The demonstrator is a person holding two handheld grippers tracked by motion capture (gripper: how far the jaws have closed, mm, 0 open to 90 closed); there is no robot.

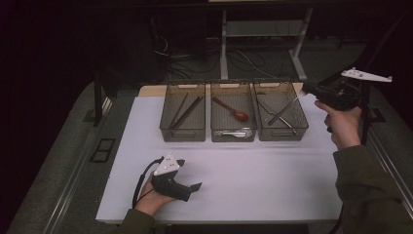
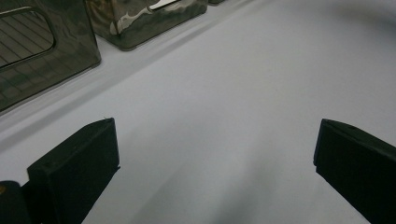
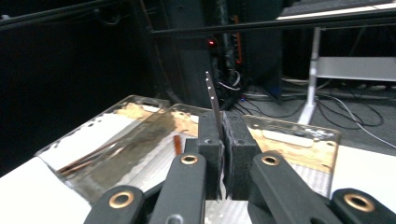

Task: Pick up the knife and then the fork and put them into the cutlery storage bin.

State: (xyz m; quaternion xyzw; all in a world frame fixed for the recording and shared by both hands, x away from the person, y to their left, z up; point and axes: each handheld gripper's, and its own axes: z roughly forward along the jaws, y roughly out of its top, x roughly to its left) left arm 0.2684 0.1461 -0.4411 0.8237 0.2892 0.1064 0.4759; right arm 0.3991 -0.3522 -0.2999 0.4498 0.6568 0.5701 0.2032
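My right gripper [image 1: 308,89] is raised at the far right of the table, above the right clear bin [image 1: 282,134]. It is shut on a thin metal utensil [image 1: 285,108] that slants from the jaws down toward that bin. In the right gripper view the utensil's flat end [image 3: 212,95] sticks up from the closed jaws of the right gripper [image 3: 222,123]. My left gripper [image 1: 191,175] lies on the white table [image 1: 272,175] near the front left, held by a hand. The left gripper [image 2: 215,149] is open with bare table between the jaws.
Three clear bins stand in a row at the back. The left bin [image 1: 182,132] holds dark chopsticks [image 1: 187,111]. The middle bin [image 1: 233,137] holds a red-brown spoon [image 1: 231,109] and a metal piece [image 1: 234,131]. More metal utensils lie in the right bin. Desk legs and cables are behind.
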